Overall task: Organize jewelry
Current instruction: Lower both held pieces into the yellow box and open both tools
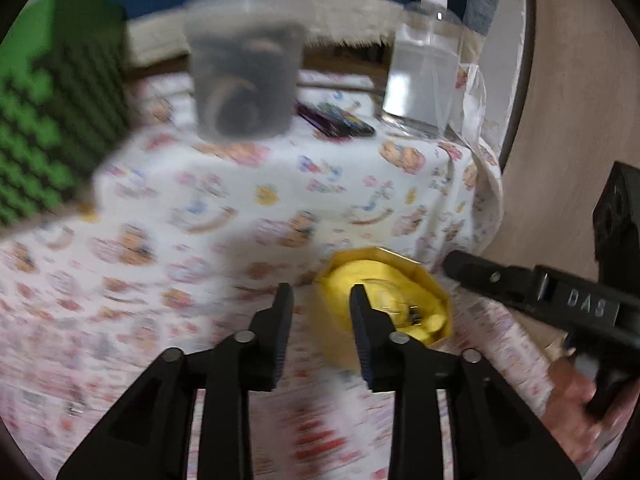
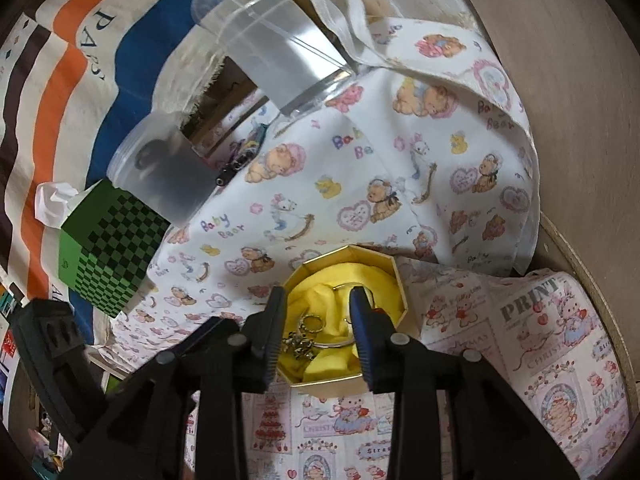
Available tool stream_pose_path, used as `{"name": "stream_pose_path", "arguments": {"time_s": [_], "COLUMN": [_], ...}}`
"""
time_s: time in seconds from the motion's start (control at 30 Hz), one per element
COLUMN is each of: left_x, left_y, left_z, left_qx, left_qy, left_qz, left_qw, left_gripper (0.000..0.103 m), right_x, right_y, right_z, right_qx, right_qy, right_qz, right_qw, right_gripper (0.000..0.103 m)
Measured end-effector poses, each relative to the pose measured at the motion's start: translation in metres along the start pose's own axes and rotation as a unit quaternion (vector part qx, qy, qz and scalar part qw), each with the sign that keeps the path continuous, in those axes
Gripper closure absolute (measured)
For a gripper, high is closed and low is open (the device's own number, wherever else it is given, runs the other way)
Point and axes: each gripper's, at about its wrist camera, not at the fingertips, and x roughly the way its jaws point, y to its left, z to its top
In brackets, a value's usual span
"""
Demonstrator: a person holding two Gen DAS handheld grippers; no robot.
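A gold octagonal box (image 2: 400, 276) lined with yellow cloth sits on the printed tablecloth. Silver rings and a small charm (image 2: 308, 336) lie inside it. My right gripper (image 2: 316, 300) is open and empty, its fingers hanging just above the box with the rings between them. In the blurred left wrist view the same box (image 1: 436, 276) is low right of centre. My left gripper (image 1: 322, 296) is open and empty, its right finger (image 1: 364, 312) over the box. The right gripper (image 1: 452, 260) reaches in from the right, its jaws hidden.
A clear lidded tub (image 2: 168, 176) holding dark items, a green checked tissue box (image 2: 108, 252), a clear pump bottle (image 2: 272, 44) and a small dark pile of trinkets (image 1: 340, 120) stand at the back. The round table edge (image 2: 592, 280) curves at right.
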Motion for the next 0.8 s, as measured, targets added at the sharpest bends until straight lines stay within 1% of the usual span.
{"name": "stream_pose_path", "arguments": {"time_s": [0.07,0.13,0.23,0.33,0.37,0.4,0.47,0.63,0.7,0.73,0.8], "left_x": [-0.015,-0.031,-0.051,-0.072,-0.08,-0.087,-0.099,-0.119,-0.122,-0.122,-0.118], "left_y": [0.006,0.012,0.023,0.033,0.037,0.041,0.049,0.073,0.083,0.089,0.1], "left_z": [-0.002,-0.005,-0.009,-0.011,-0.012,-0.013,-0.015,-0.024,-0.029,-0.032,-0.038], "left_qx": [0.012,0.026,0.019,0.019,0.02,0.02,0.017,0.004,0.003,-0.004,-0.021], "left_qy": [-0.017,-0.034,-0.046,-0.062,-0.07,-0.076,-0.086,-0.1,-0.104,-0.102,-0.094], "left_qz": [0.023,0.046,0.065,0.08,0.086,0.089,0.095,0.103,0.112,0.11,0.105], "left_qw": [0.9995,0.998,0.9967,0.9947,0.9936,0.9928,0.9916,0.9896,0.9883,0.9887,0.9898], "left_gripper": [0.072,0.071,0.066,0.056,0.051,0.044,0.034,0.023,0.017,0.015,0.015], "right_x": [-0.002,-0.003,-0.003,-0.004,-0.005,-0.005,-0.006,-0.005,-0.001,0.004,0.013], "right_y": [0.004,0.008,0.019,0.035,0.04,0.046,0.055,0.071,0.075,0.077,0.082], "right_z": [-0.001,-0.002,-0.005,-0.012,-0.014,-0.017,-0.022,-0.033,-0.037,-0.041,-0.049], "right_qx": [-0.008,-0.018,-0.042,-0.076,-0.088,-0.102,-0.124,-0.16,-0.161,-0.158,-0.169], "right_qy": [-0.005,-0.008,-0.005,-0.01,-0.012,-0.014,-0.018,-0.025,-0.023,-0.017,-0.001], "right_qz": [-0.005,-0.013,-0.016,-0.029,-0.033,-0.038,-0.045,-0.056,-0.055,-0.055,-0.068], "right_qw": [1.0,1.0,0.999,0.997,0.996,0.994,0.991,0.985,0.985,0.986,0.983], "right_gripper": [0.064,0.063,0.063,0.063,0.063,0.062,0.057,0.048,0.045,0.043,0.043]}}
